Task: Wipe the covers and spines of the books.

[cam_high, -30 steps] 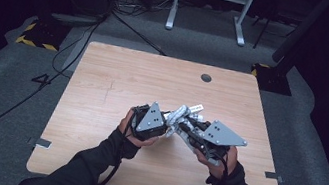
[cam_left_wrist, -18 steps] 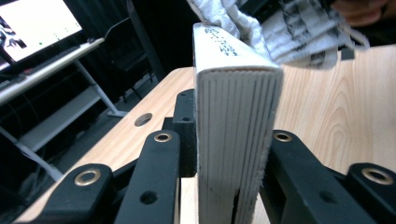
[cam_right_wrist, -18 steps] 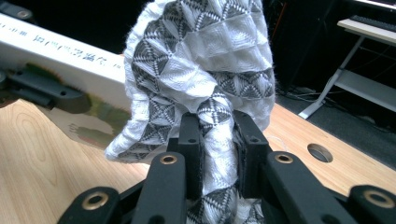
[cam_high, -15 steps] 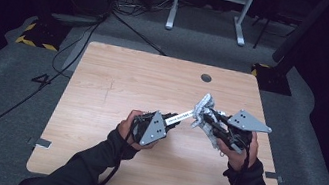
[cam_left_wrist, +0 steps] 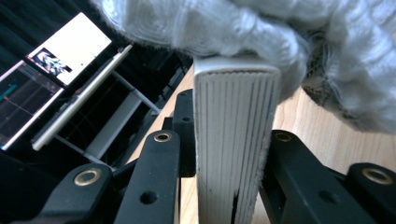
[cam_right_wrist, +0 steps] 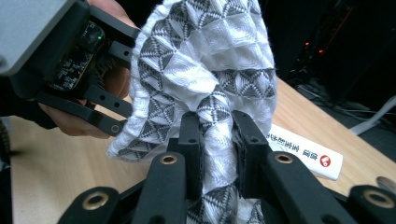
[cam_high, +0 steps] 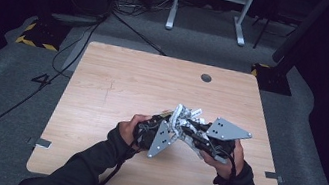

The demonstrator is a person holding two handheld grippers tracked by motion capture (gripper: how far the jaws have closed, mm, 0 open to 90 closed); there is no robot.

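A white cloth (cam_high: 184,114) with a grey triangle pattern hangs bunched between both grippers above the wooden table (cam_high: 119,80), near its front middle. My left gripper (cam_high: 172,126) points up and right. In the left gripper view its ribbed white pads (cam_left_wrist: 233,140) are pressed together, with the cloth (cam_left_wrist: 289,37) caught at the tips of my left gripper (cam_left_wrist: 236,70). My right gripper (cam_high: 193,129) points left. In the right gripper view, my right gripper (cam_right_wrist: 217,123) is shut on a gathered fold of the cloth (cam_right_wrist: 205,56), and the left gripper's body (cam_right_wrist: 70,60) sits close at the upper left.
A white label strip with a red mark (cam_right_wrist: 306,154) lies on the table behind the cloth. A round cable hole (cam_high: 206,77) sits near the table's far edge. A white desk frame (cam_high: 208,3) and floor cables (cam_high: 129,20) lie beyond. A lit screen (cam_left_wrist: 70,46) stands off the table.
The right hand swung out to the right and stretched the cloth, then came back toward the left gripper. The cloth is bunched again between the two grippers.
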